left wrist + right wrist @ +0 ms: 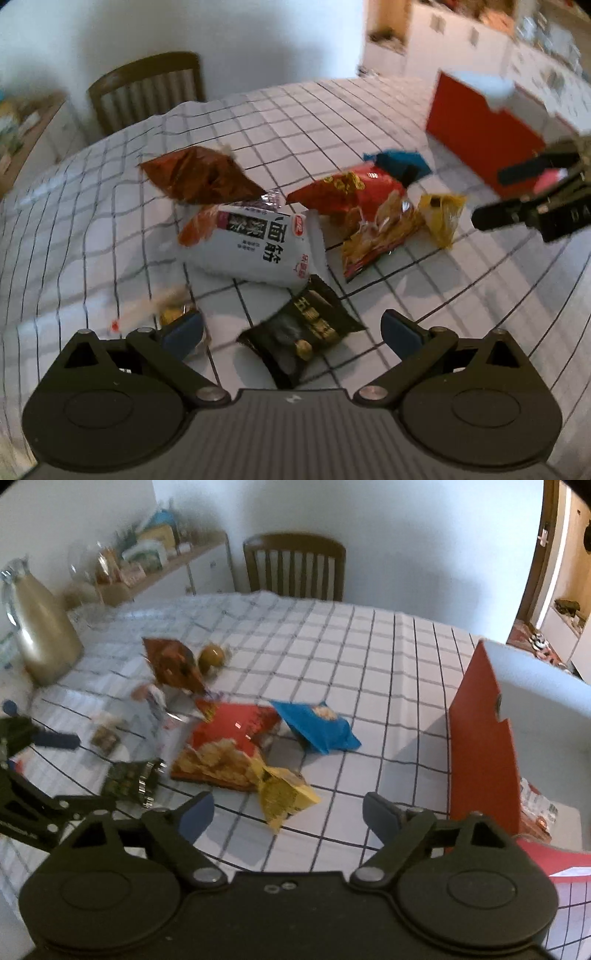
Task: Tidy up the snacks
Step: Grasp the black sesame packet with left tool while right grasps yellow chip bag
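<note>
Snack packets lie heaped on a checked tablecloth [406, 110]. My left gripper [291, 328] is open above a black packet [299, 336], which lies between its fingers untouched. Beyond it are a white packet [258, 243], a brown packet [199, 177], a red chip bag [362, 210], a yellow packet [443, 218] and a blue packet [399, 162]. My right gripper [288, 812] is open with only cloth between its fingers; the yellow packet [284, 794] lies just ahead of it, then the red chip bag [229, 746] and the blue packet [317, 727]. A red and white box [517, 731] stands at the right.
A wooden chair [295, 565] stands at the table's far side. A glass jug [40, 627] is at the left edge, with a cluttered sideboard [147, 565] behind. A small round brown thing [211, 656] lies by the brown packet [173, 664]. An open doorway [554, 572] is at far right.
</note>
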The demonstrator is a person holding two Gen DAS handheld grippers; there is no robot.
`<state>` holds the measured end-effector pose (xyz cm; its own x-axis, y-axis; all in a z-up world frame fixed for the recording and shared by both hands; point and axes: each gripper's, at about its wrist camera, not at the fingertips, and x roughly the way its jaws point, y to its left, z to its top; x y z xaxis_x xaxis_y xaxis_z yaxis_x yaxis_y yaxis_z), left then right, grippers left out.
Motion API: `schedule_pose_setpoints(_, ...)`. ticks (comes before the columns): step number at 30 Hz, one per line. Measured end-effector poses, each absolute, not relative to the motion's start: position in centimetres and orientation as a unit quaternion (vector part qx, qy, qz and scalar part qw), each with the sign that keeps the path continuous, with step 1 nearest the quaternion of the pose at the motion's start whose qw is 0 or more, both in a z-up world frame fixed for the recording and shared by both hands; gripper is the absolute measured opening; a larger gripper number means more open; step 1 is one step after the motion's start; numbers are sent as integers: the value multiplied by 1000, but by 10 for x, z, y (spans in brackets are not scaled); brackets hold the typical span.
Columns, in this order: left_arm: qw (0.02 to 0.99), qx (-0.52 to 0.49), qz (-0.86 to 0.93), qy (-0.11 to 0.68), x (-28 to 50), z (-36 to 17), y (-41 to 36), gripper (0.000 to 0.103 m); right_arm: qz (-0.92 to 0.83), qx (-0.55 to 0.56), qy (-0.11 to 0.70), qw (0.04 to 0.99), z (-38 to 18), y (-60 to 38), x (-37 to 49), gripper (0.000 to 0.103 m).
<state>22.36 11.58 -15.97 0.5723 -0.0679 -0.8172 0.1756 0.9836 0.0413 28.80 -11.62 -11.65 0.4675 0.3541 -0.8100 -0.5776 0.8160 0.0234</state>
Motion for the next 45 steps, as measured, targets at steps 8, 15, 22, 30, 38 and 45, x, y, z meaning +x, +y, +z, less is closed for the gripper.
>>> schedule_pose_setpoints(8,846,153,-170,482,243,-185,108,103,266,-126,462,836,-143,-105,303,79)
schedule_pose_setpoints(15,837,157,-197,486,253,-194,109,93,260,-118,483,828,-159,-95,315,73)
schedule_pose_setpoints(22,831,131,-220,494,256,-192,115,68,250,-106,492,827,-167,-90,318,55)
schedule_pose_setpoints(30,832,109,-198,506,256,-187,118,49,235,-95,488,835,-162,-96,316,40)
schedule_pose_setpoints(38,839,42,-147,522,247,-184,111,33,227,-83,479,844,-154,-110,306,30)
schedule_pose_setpoints(45,847,-2,-103,521,239,-172,102,32,239,-71,468,848,-137,-126,286,28)
